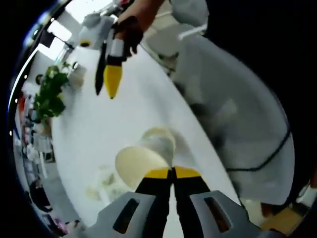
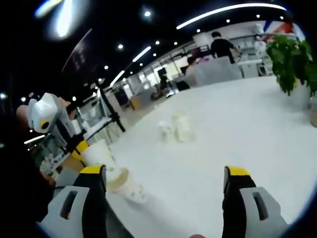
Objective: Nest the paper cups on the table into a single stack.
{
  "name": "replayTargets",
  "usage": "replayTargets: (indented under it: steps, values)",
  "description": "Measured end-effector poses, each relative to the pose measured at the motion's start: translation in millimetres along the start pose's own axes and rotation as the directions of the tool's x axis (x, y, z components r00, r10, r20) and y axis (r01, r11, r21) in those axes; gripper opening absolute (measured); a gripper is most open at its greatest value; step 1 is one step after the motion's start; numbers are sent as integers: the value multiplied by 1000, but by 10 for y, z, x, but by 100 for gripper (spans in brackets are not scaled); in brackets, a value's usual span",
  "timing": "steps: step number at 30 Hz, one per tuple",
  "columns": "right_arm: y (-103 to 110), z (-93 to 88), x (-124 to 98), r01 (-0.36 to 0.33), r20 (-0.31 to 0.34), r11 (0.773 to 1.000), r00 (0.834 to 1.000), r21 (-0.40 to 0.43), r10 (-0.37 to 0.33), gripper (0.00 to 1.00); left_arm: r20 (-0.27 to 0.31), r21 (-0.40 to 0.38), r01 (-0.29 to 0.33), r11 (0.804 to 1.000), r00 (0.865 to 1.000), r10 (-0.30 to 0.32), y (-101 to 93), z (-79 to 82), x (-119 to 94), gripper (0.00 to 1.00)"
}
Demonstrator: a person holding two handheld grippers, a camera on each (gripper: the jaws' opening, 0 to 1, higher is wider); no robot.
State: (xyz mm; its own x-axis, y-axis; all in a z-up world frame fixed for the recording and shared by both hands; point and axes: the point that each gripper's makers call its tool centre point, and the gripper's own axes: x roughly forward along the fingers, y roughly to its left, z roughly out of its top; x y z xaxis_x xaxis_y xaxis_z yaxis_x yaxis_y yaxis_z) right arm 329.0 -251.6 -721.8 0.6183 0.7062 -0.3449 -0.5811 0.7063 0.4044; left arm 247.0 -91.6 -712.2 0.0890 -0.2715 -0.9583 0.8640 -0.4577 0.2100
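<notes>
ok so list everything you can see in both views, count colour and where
cream paper cups: a nested pair, lying sideways in the left gripper, near the table edge
pale paper cups on the table: small blurred cluster, count unclear, mid-table
round white table: one, under everything
green potted plants: at least two, far table edge
grey chair: one, beside the table
people in the background: a few, behind the table
left gripper: yellow tips, shut on the cups' rim
right gripper: yellow tips, open, empty, above the table
</notes>
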Motion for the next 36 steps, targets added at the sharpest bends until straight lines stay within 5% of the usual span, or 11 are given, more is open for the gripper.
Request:
replayTargets:
  steps: [36]
  values:
    - [-35,-87,-43,9,0,1000,1000,26,-9,96,-11,-44,43,998,999,-43,-8,10,312,0]
